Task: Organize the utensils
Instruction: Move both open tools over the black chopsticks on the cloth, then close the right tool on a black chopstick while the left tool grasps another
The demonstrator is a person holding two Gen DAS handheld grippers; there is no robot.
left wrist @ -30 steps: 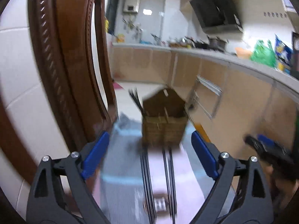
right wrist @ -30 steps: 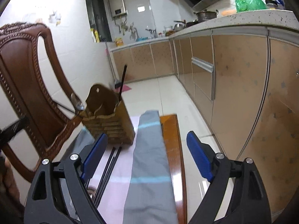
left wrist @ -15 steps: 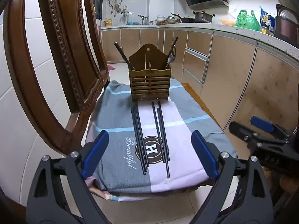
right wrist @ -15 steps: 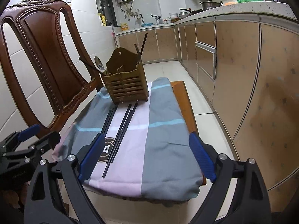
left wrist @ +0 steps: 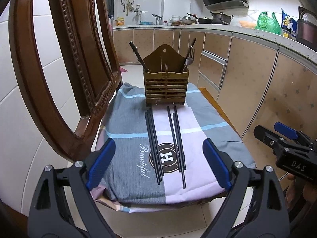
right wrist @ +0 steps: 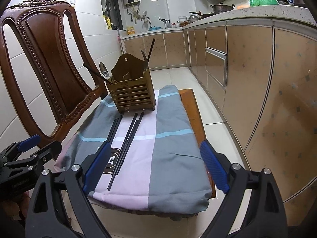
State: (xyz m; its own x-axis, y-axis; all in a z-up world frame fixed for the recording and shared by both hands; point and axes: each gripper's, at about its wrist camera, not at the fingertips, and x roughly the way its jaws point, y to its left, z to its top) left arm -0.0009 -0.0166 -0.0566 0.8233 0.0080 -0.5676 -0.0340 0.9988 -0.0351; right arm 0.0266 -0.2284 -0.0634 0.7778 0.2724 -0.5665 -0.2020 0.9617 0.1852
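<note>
Left wrist view shows black chopsticks [left wrist: 153, 144] lying in two bundles on a cloth-covered chair seat [left wrist: 126, 154], just before the wooden utensil holder [left wrist: 166, 88]. Left tongs [left wrist: 158, 165] and right tongs [right wrist: 154, 167] both gape wide, empty, short of the seat's near edge. Best to straddle one bundle mid-length and close squarely. Holder's inner compartments stay hidden; how many chopsticks are in each bundle is hard to count

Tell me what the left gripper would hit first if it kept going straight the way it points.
Probably the black chopsticks lying on the cloth, near their close ends. The left gripper is open, empty and angled down at them, with nothing in between. Depth is hard to judge, so it could touch the cloth first.
</note>
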